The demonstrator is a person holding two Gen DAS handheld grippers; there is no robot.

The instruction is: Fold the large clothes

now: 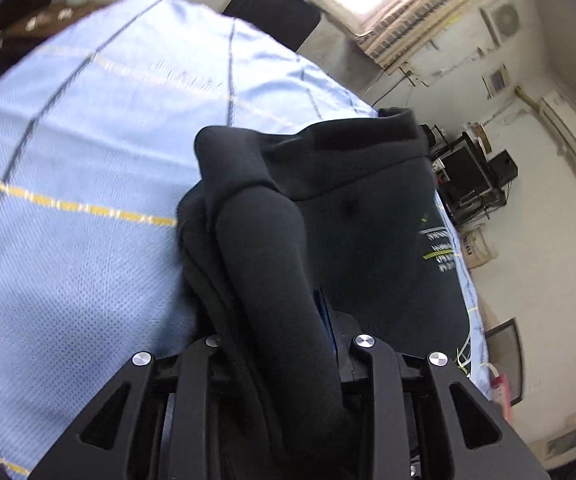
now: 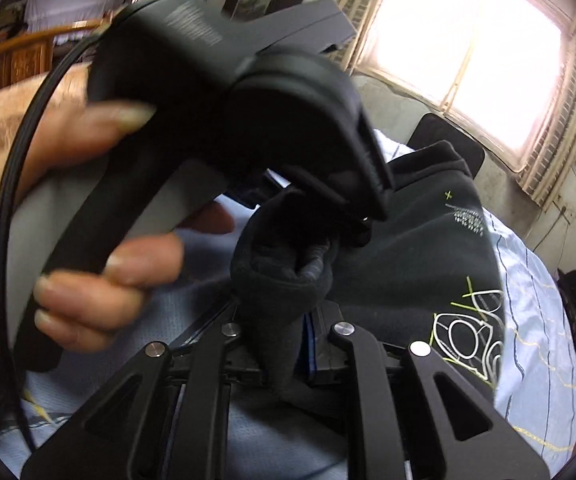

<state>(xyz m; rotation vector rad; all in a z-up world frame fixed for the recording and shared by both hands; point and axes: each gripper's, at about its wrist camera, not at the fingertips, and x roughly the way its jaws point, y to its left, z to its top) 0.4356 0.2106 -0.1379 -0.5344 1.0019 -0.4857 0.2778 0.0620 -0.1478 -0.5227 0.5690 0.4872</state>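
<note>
A black sweatshirt [image 1: 367, 216] with white and yellow print lies on a light blue bedsheet [image 1: 88, 160]. My left gripper [image 1: 288, 320] is shut on a bunched fold of the sweatshirt, which hides its fingertips. In the right wrist view the sweatshirt [image 2: 415, 264] spreads to the right and my right gripper [image 2: 284, 344] is shut on another rolled fold of it. The left gripper's body [image 2: 216, 92], held by a hand [image 2: 88, 200], sits just ahead of the right gripper, over the same fold.
The bedsheet [image 2: 535, 320] has yellow and dark stripes. A black chair back [image 1: 272, 12] stands past the bed. A bright window [image 2: 467, 52] is ahead on the right. Shelves with dark equipment [image 1: 471, 176] stand against the wall.
</note>
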